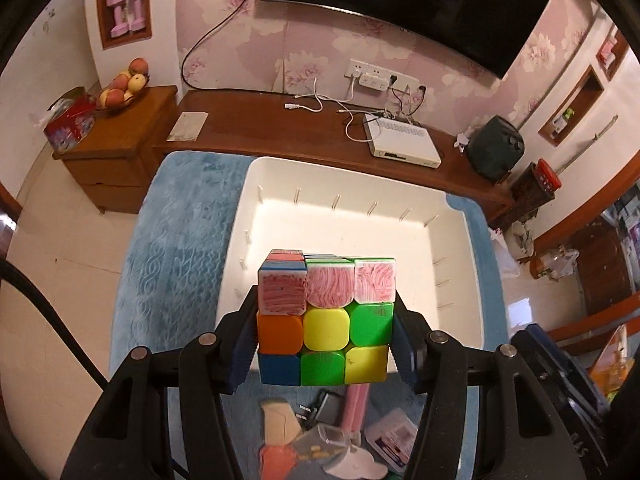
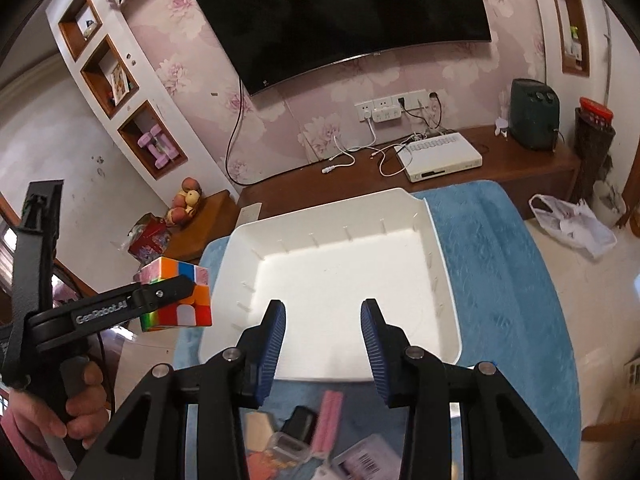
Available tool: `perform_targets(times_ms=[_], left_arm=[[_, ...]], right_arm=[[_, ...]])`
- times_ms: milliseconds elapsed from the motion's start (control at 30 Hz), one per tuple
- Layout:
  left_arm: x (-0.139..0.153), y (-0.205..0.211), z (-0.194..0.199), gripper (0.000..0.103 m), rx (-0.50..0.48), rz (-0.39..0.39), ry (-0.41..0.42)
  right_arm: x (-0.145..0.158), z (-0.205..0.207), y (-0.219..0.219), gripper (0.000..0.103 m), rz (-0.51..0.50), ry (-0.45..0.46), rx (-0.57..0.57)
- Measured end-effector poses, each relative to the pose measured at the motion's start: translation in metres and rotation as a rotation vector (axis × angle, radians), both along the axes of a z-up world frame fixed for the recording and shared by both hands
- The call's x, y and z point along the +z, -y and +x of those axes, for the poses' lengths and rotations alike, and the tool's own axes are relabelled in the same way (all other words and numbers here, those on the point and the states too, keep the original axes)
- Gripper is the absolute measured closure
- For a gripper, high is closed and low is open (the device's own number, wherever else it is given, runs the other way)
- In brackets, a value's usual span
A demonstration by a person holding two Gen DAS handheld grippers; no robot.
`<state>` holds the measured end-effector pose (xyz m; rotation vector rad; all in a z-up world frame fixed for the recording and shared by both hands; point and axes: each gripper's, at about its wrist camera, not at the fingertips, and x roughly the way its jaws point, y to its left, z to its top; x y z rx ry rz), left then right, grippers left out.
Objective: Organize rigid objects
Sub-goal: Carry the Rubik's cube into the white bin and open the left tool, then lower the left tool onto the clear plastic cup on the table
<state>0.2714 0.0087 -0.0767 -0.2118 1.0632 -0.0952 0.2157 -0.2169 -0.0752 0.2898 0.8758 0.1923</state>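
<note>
between the blue pads of the left tool (image 1: 325, 336) sits a puzzle cube (image 1: 325, 320), squeezed tight on both sides and held up in the air. it hangs near the left edge of the white tray (image 1: 452, 240), which lies on a blue mat (image 1: 176, 240). the right tool (image 2: 323, 344) has its pads spread apart with nothing in them, over the near edge of the tray. small things (image 2: 320, 436) lie in a pile on the mat close by.
</note>
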Motion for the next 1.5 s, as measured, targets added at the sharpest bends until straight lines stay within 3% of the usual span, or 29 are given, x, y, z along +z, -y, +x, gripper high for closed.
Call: perform_targets(times_ms=[200, 333, 733, 933, 1267, 1500], left_arm=[[-0.021, 0.009, 0.012, 0.042, 0.015, 0.032, -0.071], [-0.030, 0.009, 0.015, 0.042, 0.036, 0.038, -0.107], [-0.028, 0.005, 0.013, 0.039, 0.043, 0.043, -0.138], [-0.001, 0.002, 0.002, 0.026, 0.024, 0.072, -0.035], [0.030, -0.012, -0.045, 0.024, -0.022, 0.055, 0.049], [0.037, -0.025, -0.088, 0.024, -0.074, 0.055, 0.067]], right_arm=[[-0.011, 0.005, 0.012, 0.063, 0.009, 0.003, 0.004], [-0.015, 0.007, 0.017, 0.057, 0.019, -0.003, -0.003], [-0.014, 0.000, 0.021, 0.047, 0.029, -0.018, -0.026], [-0.003, -0.012, 0.020, 0.045, 0.017, 0.001, -0.040], [0.027, -0.065, 0.008, 0.030, -0.018, 0.078, -0.081], [0.028, -0.118, 0.001, 0.028, -0.044, 0.098, -0.140]])
